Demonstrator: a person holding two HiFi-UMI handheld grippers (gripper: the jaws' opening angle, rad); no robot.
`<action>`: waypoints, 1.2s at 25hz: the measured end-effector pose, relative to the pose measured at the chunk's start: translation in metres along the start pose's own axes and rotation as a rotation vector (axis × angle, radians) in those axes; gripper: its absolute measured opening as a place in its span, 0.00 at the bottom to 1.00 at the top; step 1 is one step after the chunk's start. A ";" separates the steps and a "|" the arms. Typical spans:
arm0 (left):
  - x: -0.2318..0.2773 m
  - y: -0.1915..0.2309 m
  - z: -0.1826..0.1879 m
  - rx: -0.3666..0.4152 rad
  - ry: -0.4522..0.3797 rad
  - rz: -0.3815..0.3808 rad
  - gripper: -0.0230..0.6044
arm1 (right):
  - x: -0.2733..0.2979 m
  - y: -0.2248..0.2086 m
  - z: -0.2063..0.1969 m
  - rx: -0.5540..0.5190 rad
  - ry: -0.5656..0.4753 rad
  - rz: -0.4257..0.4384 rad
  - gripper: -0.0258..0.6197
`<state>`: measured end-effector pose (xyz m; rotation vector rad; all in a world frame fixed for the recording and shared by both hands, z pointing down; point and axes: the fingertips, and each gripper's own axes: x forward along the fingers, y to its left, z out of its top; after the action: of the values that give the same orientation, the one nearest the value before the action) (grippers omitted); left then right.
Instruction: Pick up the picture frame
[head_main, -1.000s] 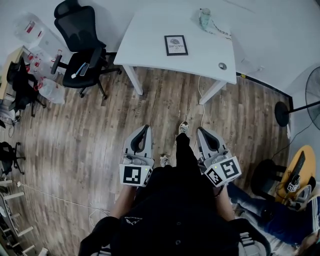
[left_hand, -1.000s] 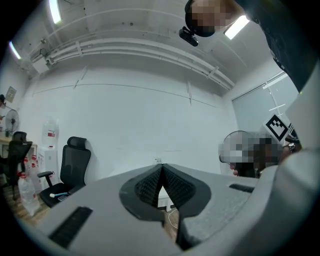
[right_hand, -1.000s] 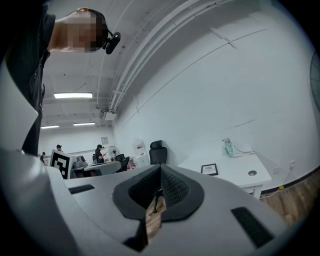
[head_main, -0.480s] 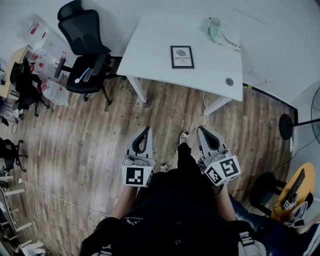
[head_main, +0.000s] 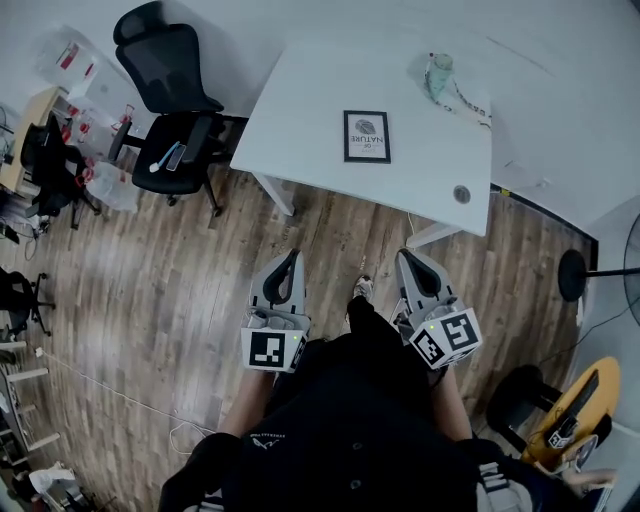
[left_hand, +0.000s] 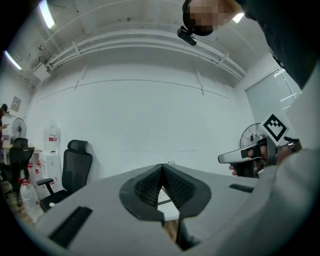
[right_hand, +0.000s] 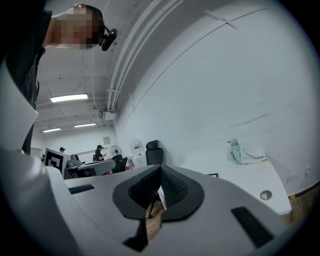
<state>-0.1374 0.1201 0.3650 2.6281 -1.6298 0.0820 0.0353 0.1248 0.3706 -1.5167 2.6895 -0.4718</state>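
A black picture frame (head_main: 367, 136) with a white print lies flat near the middle of the white table (head_main: 300, 110) in the head view. My left gripper (head_main: 290, 258) and right gripper (head_main: 405, 260) are held level over the wooden floor, well short of the table. Both are shut with nothing between the jaws. In the left gripper view the left gripper (left_hand: 162, 168) has its pads pressed together, and a sliver of the frame (left_hand: 163, 195) shows just below the closed tips. The right gripper (right_hand: 160, 170) is closed the same way, with the frame's edge (right_hand: 212, 175) just visible past it on the table.
A pale green bottle (head_main: 438, 74) with a cord stands at the table's far right, and a round cable hole (head_main: 461, 194) sits near its front right corner. A black office chair (head_main: 170, 95) stands left of the table. A fan stand (head_main: 572, 272) and a yellow stool (head_main: 570, 410) are at the right.
Both grippers and the person have moved forward toward the table, staying shut. The table and frame now sit lower and nearer in the head view.
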 end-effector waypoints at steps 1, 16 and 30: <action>0.010 -0.002 0.001 0.002 -0.001 0.000 0.04 | 0.006 -0.007 0.005 0.001 -0.003 0.007 0.04; 0.145 -0.028 0.015 0.005 -0.024 0.045 0.04 | 0.066 -0.145 0.051 -0.008 -0.025 0.022 0.04; 0.237 -0.032 0.004 -0.053 0.013 -0.038 0.04 | 0.097 -0.195 0.057 0.044 -0.022 -0.003 0.04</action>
<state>-0.0032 -0.0772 0.3772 2.6124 -1.5547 0.0534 0.1558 -0.0645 0.3816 -1.5064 2.6422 -0.5083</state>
